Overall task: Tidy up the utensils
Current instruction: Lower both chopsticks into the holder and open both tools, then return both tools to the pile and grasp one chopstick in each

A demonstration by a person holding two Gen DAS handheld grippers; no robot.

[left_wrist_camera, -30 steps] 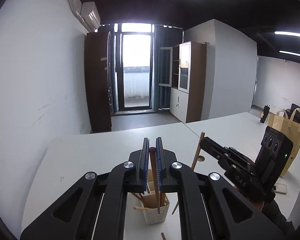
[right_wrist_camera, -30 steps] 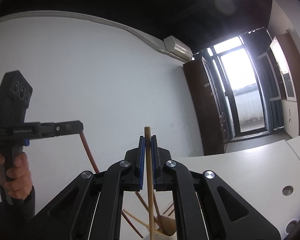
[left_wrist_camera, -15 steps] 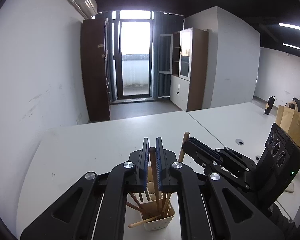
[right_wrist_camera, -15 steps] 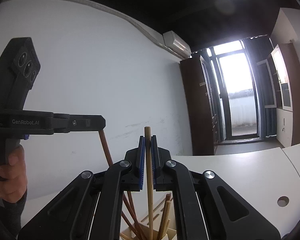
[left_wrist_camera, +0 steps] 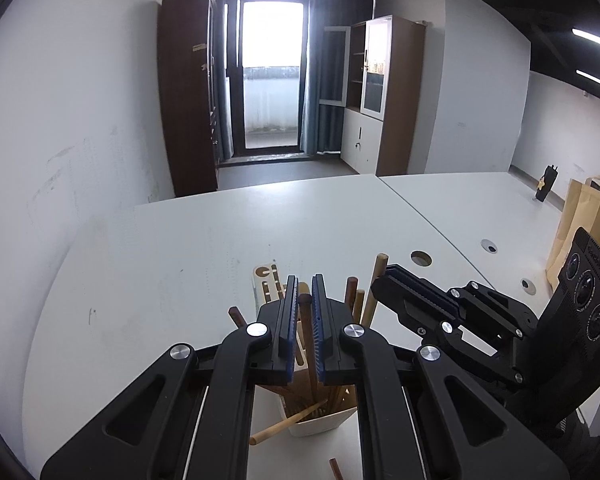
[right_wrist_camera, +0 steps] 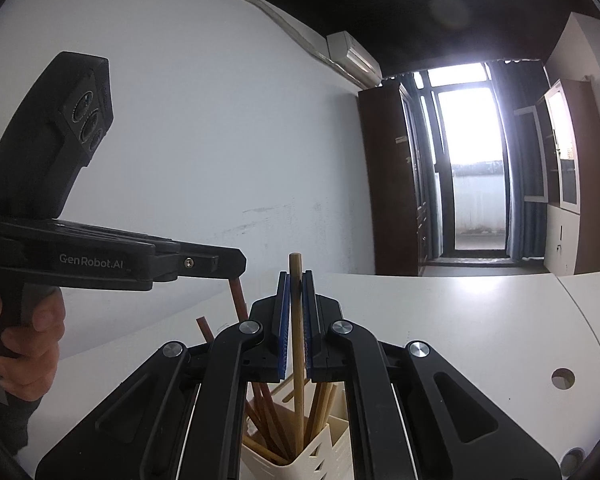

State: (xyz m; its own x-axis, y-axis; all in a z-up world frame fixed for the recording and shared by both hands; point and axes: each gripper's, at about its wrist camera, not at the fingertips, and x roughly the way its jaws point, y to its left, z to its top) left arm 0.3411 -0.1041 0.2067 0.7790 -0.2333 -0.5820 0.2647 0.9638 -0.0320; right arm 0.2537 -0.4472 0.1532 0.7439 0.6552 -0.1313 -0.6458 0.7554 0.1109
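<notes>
My left gripper [left_wrist_camera: 305, 300] is shut on a dark brown chopstick [left_wrist_camera: 307, 332] whose lower end stands in the cream utensil holder [left_wrist_camera: 324, 424]. My right gripper [right_wrist_camera: 296, 280] is shut on a light wooden chopstick [right_wrist_camera: 297, 344] that also reaches down into the holder [right_wrist_camera: 300, 460]. The holder has several chopsticks leaning in it. The right gripper shows in the left wrist view [left_wrist_camera: 384, 284], and the left gripper shows in the right wrist view [right_wrist_camera: 236, 264] with its dark chopstick [right_wrist_camera: 238, 298]. One light chopstick [left_wrist_camera: 284, 424] sticks out over the holder's front edge.
The white table [left_wrist_camera: 180, 272] has round cable holes [left_wrist_camera: 421, 258] to the right. A brown paper bag [left_wrist_camera: 584, 216] stands at the far right. A loose dark chopstick end [left_wrist_camera: 336, 468] lies on the table near the holder. A white wall is at the left.
Both grippers have come down with their chopsticks, whose lower ends now sit deeper in the holder. The two grippers have moved closer together.
</notes>
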